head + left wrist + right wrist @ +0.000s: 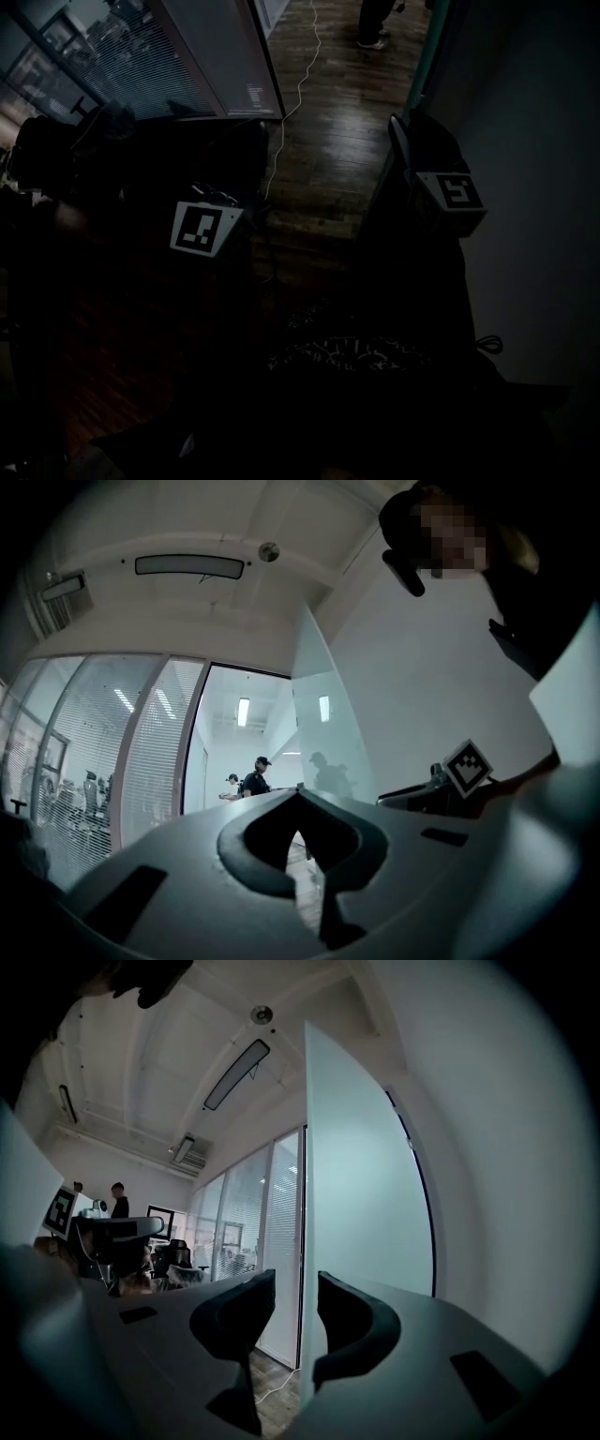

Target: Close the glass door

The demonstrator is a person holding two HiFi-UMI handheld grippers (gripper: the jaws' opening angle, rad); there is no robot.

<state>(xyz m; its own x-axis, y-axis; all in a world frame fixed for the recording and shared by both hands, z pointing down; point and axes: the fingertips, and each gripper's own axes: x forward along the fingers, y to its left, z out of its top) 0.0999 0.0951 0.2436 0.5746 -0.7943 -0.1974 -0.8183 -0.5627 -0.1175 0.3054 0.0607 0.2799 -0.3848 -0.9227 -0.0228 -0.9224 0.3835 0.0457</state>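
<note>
Head view was dark: only the marker cubes of left gripper (199, 228) and right gripper (450, 197) stood out, over wood floor (328, 141) with a white cable (302, 82) in the upper middle. The glass door (419, 75) showed only as a teal edge at upper right, just above the right gripper.

Right gripper view was brighter. The door leaf filled frame centre, with its edge running down between the jaws. Jaws were apart and the left pad (246, 1314) was off the glass. Right pad contact unclear.

Left gripper view had the door right of centre, with two people (251, 778) in the doorway beyond. Jaw tips were together, nothing between them.

Only markings visible: black-and-white squares on the cubes.
</note>
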